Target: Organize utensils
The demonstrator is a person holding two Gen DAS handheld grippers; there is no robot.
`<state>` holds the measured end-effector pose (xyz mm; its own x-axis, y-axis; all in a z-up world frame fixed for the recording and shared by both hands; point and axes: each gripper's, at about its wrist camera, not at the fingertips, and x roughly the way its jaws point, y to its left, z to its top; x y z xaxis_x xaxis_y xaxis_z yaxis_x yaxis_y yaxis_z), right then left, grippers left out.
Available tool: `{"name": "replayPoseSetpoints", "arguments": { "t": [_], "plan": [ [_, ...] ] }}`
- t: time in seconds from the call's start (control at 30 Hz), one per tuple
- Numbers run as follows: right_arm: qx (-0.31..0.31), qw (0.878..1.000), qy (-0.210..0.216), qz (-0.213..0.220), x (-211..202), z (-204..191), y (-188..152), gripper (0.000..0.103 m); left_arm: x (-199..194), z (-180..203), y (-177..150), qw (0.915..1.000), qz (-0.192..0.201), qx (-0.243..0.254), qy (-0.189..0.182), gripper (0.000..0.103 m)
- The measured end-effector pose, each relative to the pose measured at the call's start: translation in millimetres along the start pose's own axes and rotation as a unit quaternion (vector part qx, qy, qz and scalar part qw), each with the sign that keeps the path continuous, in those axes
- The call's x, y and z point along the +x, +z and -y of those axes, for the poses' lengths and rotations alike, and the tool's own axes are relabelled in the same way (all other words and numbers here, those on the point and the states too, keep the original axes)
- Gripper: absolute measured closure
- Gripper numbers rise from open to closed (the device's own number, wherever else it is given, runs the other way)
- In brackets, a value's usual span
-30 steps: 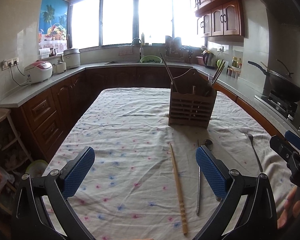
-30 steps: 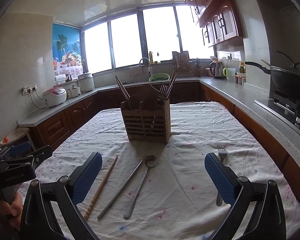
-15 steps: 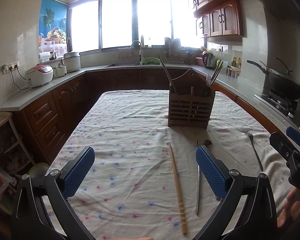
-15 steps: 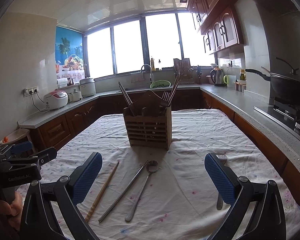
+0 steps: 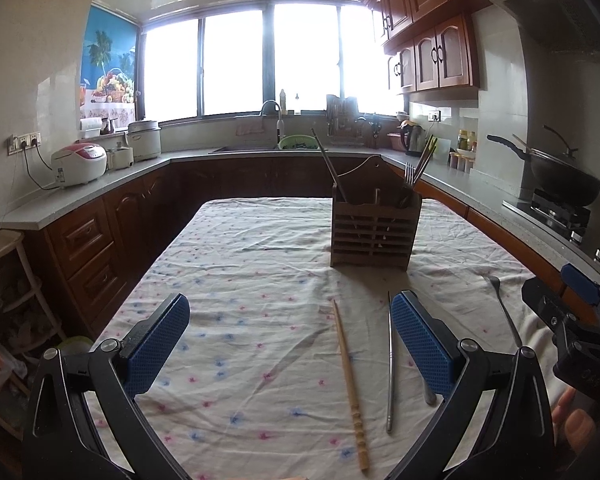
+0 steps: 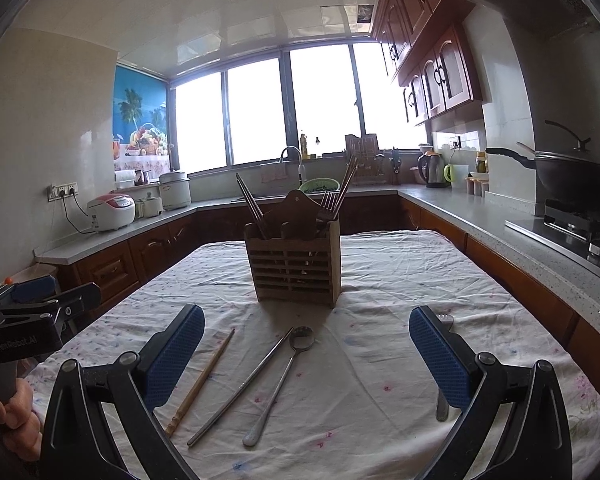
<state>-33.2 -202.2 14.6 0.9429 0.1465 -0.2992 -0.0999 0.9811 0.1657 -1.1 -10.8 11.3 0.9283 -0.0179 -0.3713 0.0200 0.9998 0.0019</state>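
Observation:
A slatted wooden utensil holder (image 5: 374,232) (image 6: 296,268) stands mid-table with chopsticks and a fork in it. In front of it lie a wooden chopstick (image 5: 350,380) (image 6: 202,380), a metal chopstick (image 5: 390,364) (image 6: 242,386) and a metal spoon (image 6: 284,376). A fork (image 5: 502,308) (image 6: 442,400) lies to the right, partly hidden behind my right gripper's finger. My left gripper (image 5: 290,340) is open and empty above the cloth, left of the chopsticks. My right gripper (image 6: 306,356) is open and empty above the spoon.
The table (image 5: 240,280) has a floral cloth. Dark wood counters run around it, with rice cookers (image 5: 78,164) at left, a sink (image 5: 272,144) at the back and a wok on a stove (image 6: 572,184) at right. The other gripper shows at each view's edge.
Both grippers have tilted upward and risen slightly, so more ceiling shows. The utensils and holder have not moved. Both grippers stay open.

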Motion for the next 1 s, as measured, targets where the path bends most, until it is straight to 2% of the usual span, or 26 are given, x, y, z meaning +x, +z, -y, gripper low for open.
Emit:
{"name": "replayPoseSetpoints", "arguments": {
  "t": [0.17, 1.0],
  "plan": [
    [-0.002, 1.000, 0.003, 0.013, -4.5, 0.7, 0.3, 0.000, -2.2, 2.2, -2.7, 0.9999, 0.011, 0.005, 0.002, 0.000],
    [-0.002, 1.000, 0.006, 0.008, -3.6, 2.7, 2.2, 0.000, -1.7, 1.6, -5.1, 0.9999, 0.007, 0.006, 0.005, 0.000]
  ]
}}
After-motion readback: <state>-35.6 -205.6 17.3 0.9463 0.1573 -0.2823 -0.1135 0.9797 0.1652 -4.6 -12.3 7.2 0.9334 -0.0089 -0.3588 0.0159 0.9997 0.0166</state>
